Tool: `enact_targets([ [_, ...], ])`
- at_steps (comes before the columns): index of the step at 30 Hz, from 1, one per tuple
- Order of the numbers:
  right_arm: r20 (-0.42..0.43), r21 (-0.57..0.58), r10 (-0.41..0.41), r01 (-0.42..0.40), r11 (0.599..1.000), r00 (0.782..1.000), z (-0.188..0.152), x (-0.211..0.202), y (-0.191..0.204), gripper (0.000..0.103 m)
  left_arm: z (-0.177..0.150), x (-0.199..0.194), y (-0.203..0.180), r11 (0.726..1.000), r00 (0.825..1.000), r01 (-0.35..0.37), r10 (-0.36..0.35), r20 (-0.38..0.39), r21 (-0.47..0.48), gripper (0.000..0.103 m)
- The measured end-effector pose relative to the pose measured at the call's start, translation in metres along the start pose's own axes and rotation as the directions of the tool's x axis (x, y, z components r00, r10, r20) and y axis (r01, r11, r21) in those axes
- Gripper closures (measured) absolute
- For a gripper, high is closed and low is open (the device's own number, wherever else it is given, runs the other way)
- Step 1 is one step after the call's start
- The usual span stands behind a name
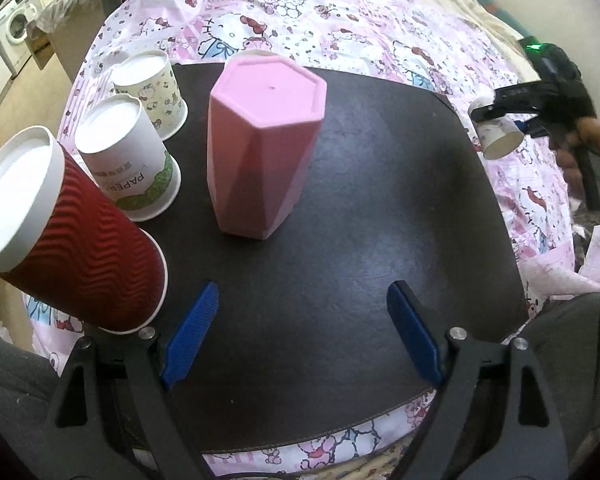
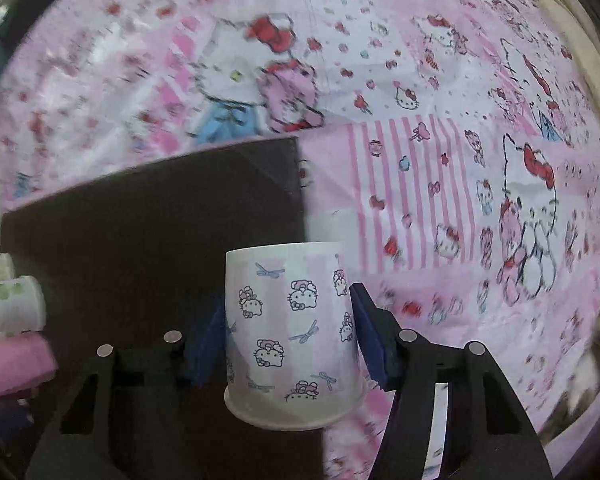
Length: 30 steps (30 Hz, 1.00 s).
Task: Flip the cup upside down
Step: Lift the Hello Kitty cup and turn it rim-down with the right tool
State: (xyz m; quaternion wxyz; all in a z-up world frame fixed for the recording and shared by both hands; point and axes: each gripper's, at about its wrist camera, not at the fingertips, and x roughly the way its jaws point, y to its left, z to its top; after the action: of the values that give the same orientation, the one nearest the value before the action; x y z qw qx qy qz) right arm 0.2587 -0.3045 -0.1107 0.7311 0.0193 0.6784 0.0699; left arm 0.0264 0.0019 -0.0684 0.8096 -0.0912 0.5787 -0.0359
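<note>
**Last cup gripped, not yet set down**

The right tongs (image 2: 288, 336) are clamped on the small patterned cup (image 2: 294, 336), held off the edge of the dark mat (image 1: 340, 240) over the bedsheet (image 2: 440, 200). The left tongs (image 1: 300, 336) hang open and empty. Four cups on the mat already stand bottom-up; this one apparently remains to be placed.

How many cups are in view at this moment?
5: red ribbed cup, green-print cup, cartoon-print cup and pink faceted cup inverted on the dark mat; kitty-print cup clamped in right gripper.
</note>
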Motion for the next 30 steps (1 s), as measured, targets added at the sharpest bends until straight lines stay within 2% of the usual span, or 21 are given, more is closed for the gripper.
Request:
enact_targets([
  [2,0.040,-0.003,0.077,-0.077,0.997,0.996,-0.018,-0.017,0.007,0.042,0.000,-0.004,0.000,1.000,1.000,0.016,-0.016,0.010,-0.001,0.019],
  [4,0.073,-0.016,0.166,-0.165,0.986,0.983,-0.042,-0.032,0.019,0.042,-0.001,-0.009,-0.001,0.999,0.999,0.043,-0.043,0.011,-0.002,0.019],
  [6,0.110,-0.026,0.237,-0.236,0.971,0.965,-0.066,-0.046,0.032,0.042,-0.004,-0.016,-0.003,0.995,0.995,0.100,-0.100,0.017,0.002,0.019],
  [10,0.170,-0.016,0.371,-0.374,0.927,0.913,-0.119,-0.058,0.060,0.042,-0.015,-0.029,-0.009,0.987,0.986,0.158,-0.160,0.050,0.031,0.019],
  [13,0.187,-0.019,0.442,-0.446,0.895,0.877,-0.155,-0.054,0.084,0.042,-0.023,-0.030,-0.012,0.977,0.977,0.209,-0.210,0.038,0.029,0.019],
  [18,0.187,-0.034,0.488,-0.491,0.870,0.852,-0.182,-0.035,0.113,0.042,-0.032,-0.021,-0.020,0.971,0.971,0.241,-0.241,0.000,-0.005,0.019],
  [21,0.188,-0.058,0.495,-0.494,0.868,0.848,-0.187,-0.030,0.127,0.042,-0.033,-0.023,-0.024,0.965,0.964,0.264,-0.264,0.015,-0.002,0.019],
  [25,0.187,-0.094,0.479,-0.470,0.878,0.858,-0.187,-0.027,0.137,0.042,-0.027,-0.029,-0.020,0.948,0.948,0.317,-0.316,0.048,-0.025,0.019],
  [30,0.156,-0.087,0.506,-0.498,0.863,0.849,-0.189,-0.020,0.140,0.042,-0.024,-0.018,-0.022,0.950,0.950,0.310,-0.310,0.026,-0.035,0.019],
])
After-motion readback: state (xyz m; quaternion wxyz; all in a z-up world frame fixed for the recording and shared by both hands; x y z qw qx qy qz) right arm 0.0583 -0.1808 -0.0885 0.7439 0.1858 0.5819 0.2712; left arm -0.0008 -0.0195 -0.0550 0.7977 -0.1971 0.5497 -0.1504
